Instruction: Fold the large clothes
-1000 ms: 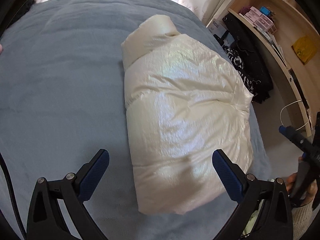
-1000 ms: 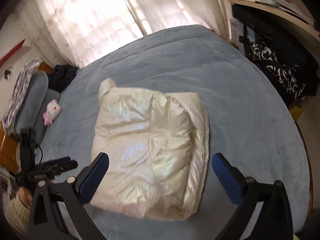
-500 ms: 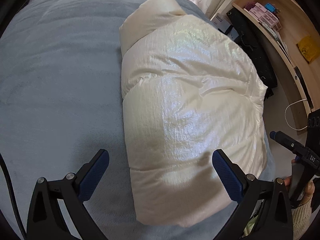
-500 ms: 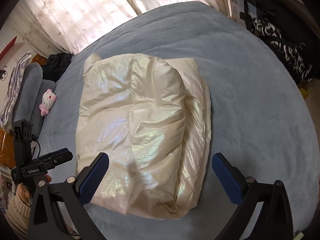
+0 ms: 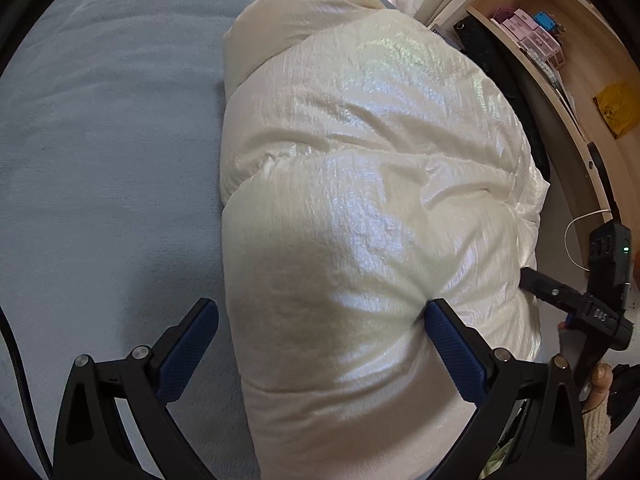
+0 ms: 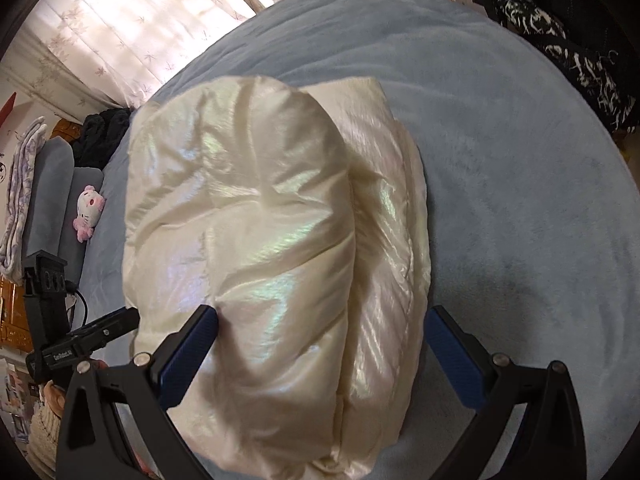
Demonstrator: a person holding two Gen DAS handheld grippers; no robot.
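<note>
Left wrist view shows the left gripper (image 5: 320, 322) with its blue-padded fingers (image 5: 454, 344) spread wide and released, gripping nothing. The right-hand finger's tip presses a dent into the cream puffer jacket (image 5: 372, 208), while the other finger sits just off the jacket's edge above the blue-grey bedspread (image 5: 100, 140). The jacket lies folded into a thick, shiny bundle on the bed, filling the middle of the frame. Beyond its far side, the right gripper (image 5: 576, 300) reaches in at the edge, held by a hand (image 5: 598, 384) in a knit cuff. A wooden shelf unit (image 5: 560, 64) with small pink boxes stands past the bed.

Right wrist view has the right gripper (image 6: 320, 320) likewise spread apart and released, its fingers (image 6: 192, 344) straddling the near end of the jacket (image 6: 260, 240); the left-hand pad touches the fabric, the other sits just beside the folded edge. A folded-over layer lies on top along the jacket's length. The left gripper (image 6: 92, 338) shows at the jacket's left side. Farther off, a pink and white plush toy (image 6: 89, 212) rests by a grey pillow (image 6: 52, 200), with floral curtains (image 6: 132, 20) behind.
</note>
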